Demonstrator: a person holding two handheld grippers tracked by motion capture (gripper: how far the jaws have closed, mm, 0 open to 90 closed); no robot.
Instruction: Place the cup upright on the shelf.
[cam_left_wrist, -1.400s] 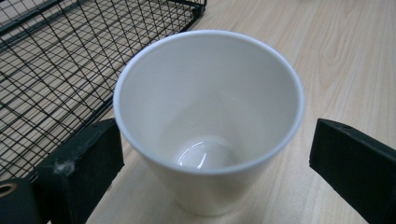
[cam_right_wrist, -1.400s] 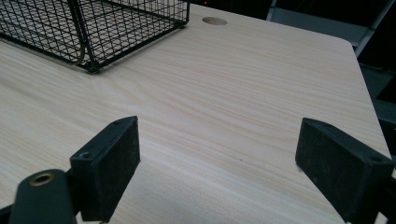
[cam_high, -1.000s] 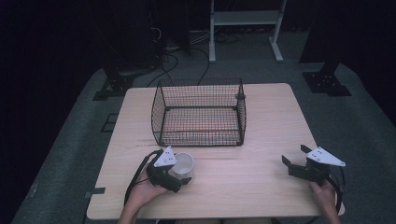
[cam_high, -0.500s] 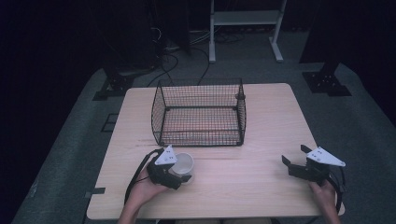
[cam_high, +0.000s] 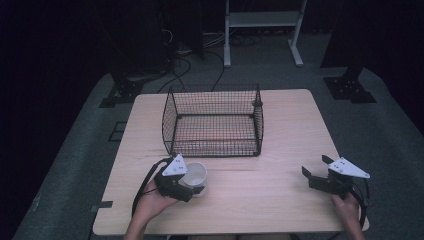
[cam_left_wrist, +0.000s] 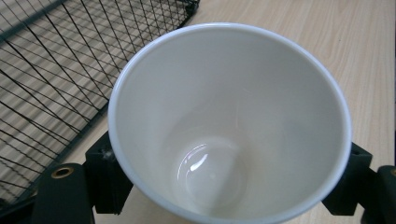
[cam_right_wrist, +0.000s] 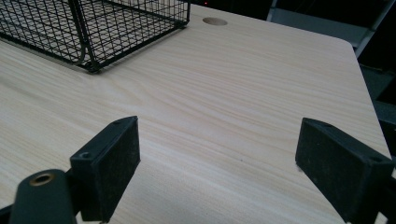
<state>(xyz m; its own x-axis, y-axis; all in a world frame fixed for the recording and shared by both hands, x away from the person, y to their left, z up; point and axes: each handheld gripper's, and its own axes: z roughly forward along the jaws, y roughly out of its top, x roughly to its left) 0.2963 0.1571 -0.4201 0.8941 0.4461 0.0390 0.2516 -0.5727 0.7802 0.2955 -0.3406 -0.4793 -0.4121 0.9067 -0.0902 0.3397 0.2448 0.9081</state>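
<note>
White and glossy, a round ceramic cup (cam_high: 196, 174) is standing upright on the pale wooden table (cam_high: 280, 200) in the high view, just in front of the black wire mesh basket (cam_high: 214, 121) and apart from it. The left gripper (cam_high: 192, 182) is covering the cup's near side, so the contact of its jaws with the cup's wall is hard to make out from above; its jaws have just been closing with the cup between them. The person's left hand (cam_high: 150, 205) is being cut off by the bottom edge. The right gripper (cam_high: 316, 168) is hovering near the table's right front corner, well apart from cup and basket, jaws spread with nothing between them.

From the left gripper view, the cup (cam_left_wrist: 229, 121) is sitting clamped between the two black jaws, which are pressing on its outer wall at either side; its rim is hiding most of both jaws and its lower edge is running out of frame. The basket (cam_left_wrist: 60, 60) is lying close at upper left, its top cropped.

From the right gripper view, the two jaws are standing wide over bare table (cam_right_wrist: 243, 107), while the basket's corner (cam_right_wrist: 88, 28) is showing at upper left, mostly cut off.
</note>
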